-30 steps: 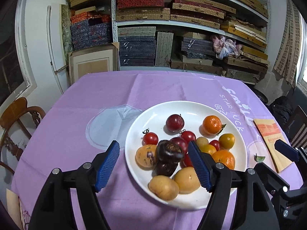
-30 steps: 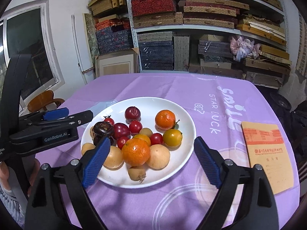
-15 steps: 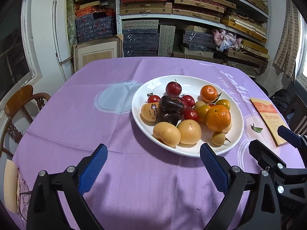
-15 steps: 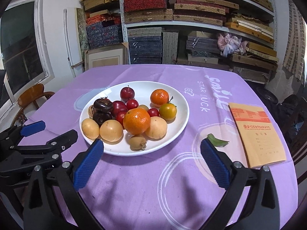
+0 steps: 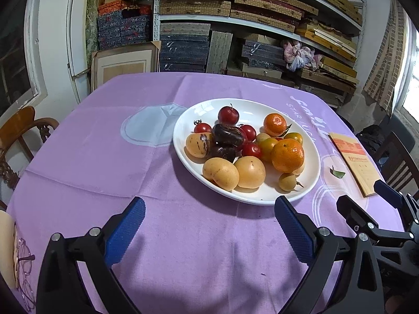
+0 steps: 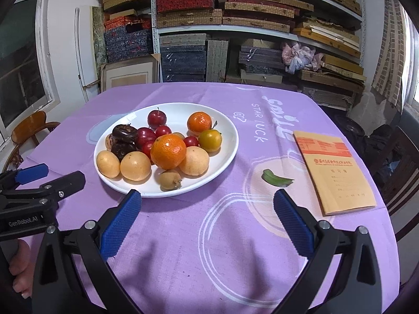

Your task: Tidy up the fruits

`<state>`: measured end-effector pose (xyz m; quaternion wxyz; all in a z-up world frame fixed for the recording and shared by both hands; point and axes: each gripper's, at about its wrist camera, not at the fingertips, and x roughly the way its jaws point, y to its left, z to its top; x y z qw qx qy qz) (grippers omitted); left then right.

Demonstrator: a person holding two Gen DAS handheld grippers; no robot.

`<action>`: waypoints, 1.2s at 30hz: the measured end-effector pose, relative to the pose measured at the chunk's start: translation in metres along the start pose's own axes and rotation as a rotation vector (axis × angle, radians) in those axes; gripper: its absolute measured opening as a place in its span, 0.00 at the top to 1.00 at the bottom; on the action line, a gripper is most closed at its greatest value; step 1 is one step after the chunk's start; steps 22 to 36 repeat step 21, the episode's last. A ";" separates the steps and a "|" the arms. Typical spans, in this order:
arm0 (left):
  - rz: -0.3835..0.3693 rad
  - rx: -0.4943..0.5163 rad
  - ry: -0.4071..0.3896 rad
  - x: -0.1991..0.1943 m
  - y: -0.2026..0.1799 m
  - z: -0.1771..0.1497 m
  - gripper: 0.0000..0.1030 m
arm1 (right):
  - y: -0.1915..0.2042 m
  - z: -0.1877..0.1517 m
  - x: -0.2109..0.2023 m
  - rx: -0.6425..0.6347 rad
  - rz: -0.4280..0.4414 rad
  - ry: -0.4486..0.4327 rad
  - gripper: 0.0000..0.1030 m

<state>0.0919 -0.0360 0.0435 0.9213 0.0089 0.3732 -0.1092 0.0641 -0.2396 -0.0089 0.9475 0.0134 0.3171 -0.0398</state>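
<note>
A white plate (image 5: 183, 120) (image 6: 230, 151) on the purple tablecloth holds several fruits: oranges (image 5: 287, 155) (image 6: 168, 151), red plums and tomatoes (image 5: 228, 114), dark purple fruits (image 5: 227, 135) (image 6: 125, 132) and yellow round fruits (image 5: 220, 173) (image 6: 135, 165). My left gripper (image 5: 209, 225) is open and empty, low over the cloth just in front of the plate. My right gripper (image 6: 207, 217) is open and empty, in front of the plate's right side. The right gripper also shows in the left wrist view (image 5: 366, 209), and the left gripper in the right wrist view (image 6: 39, 178).
A tan booklet (image 6: 332, 167) (image 5: 353, 162) lies right of the plate, with a green leaf (image 6: 276, 179) (image 5: 337, 174) between them. Wooden chairs stand at the left (image 5: 18, 130) and right (image 6: 403, 170). Shelves of boxes (image 5: 235, 13) fill the back wall.
Both grippers have drawn back from the plate toward the table's near edge. The left gripper, which had straddled the dark fruits, is now clear of the plate. The fruits have stayed put.
</note>
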 end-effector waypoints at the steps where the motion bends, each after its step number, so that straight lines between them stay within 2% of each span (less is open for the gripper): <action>1: 0.026 0.011 -0.010 -0.002 -0.001 0.001 0.03 | 0.000 0.000 0.000 -0.001 -0.007 0.000 0.04; 4: 0.059 -0.010 -0.046 -0.009 0.000 0.001 0.03 | 0.000 -0.001 0.001 -0.002 -0.008 0.006 0.04; 13: 0.078 0.030 -0.037 -0.006 -0.008 -0.002 0.03 | -0.001 -0.003 0.001 0.004 -0.010 0.004 0.04; 36: 0.070 0.033 -0.028 -0.003 -0.010 -0.003 0.03 | -0.002 -0.002 0.001 0.006 -0.005 0.006 0.04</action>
